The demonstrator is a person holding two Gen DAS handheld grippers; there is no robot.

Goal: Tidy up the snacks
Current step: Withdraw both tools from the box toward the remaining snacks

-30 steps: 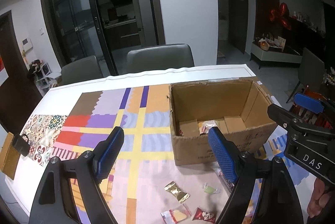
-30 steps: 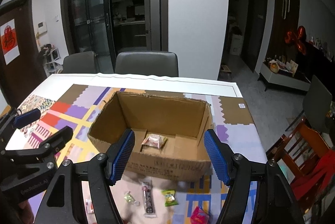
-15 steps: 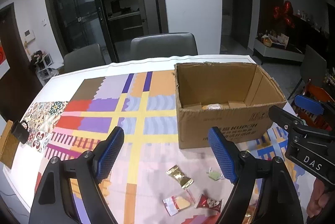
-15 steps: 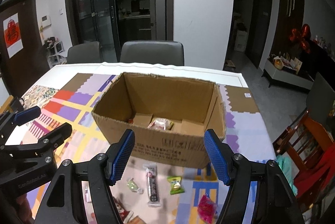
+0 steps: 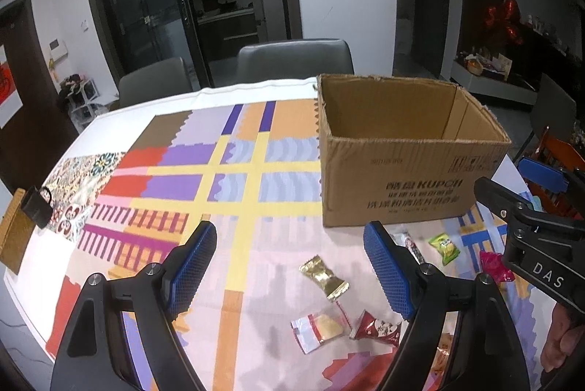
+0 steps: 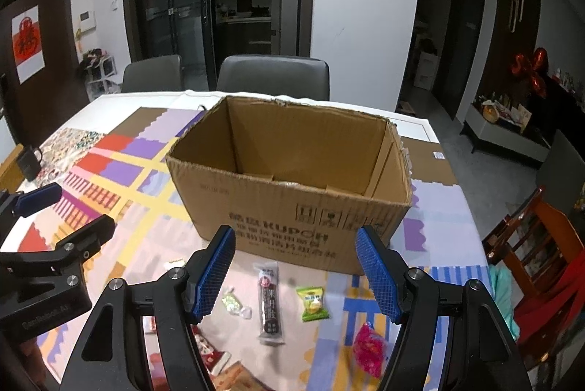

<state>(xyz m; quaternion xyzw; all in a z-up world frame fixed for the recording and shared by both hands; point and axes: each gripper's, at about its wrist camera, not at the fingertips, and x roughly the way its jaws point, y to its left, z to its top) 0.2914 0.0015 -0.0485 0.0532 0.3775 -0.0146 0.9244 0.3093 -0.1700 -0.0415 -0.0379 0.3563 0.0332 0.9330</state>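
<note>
An open cardboard box (image 5: pixel 406 186) (image 6: pixel 292 215) stands on the patterned tablecloth; from this angle its floor is hidden. Loose snacks lie in front of it: a gold wrapper (image 5: pixel 323 277), a clear biscuit packet (image 5: pixel 321 327), a red packet (image 5: pixel 376 328), a dark long bar (image 6: pixel 270 303), a green candy (image 6: pixel 311 303) and a pink packet (image 6: pixel 369 350). My left gripper (image 5: pixel 290 272) hovers open above the cloth left of the gold wrapper. My right gripper (image 6: pixel 294 274) hangs open above the dark bar, just before the box. Nothing is between either pair of fingers.
Two grey chairs (image 6: pixel 272 76) stand behind the table. A dark mug (image 6: pixel 29 162) sits at the far left edge. A red wooden chair (image 6: pixel 537 244) is at the right side. A hand (image 5: pixel 559 347) holds the right gripper's handle.
Both grippers have sunk toward the table and drawn back from the box. The box interior and the packet in it have dropped out of sight; more loose snacks show below.
</note>
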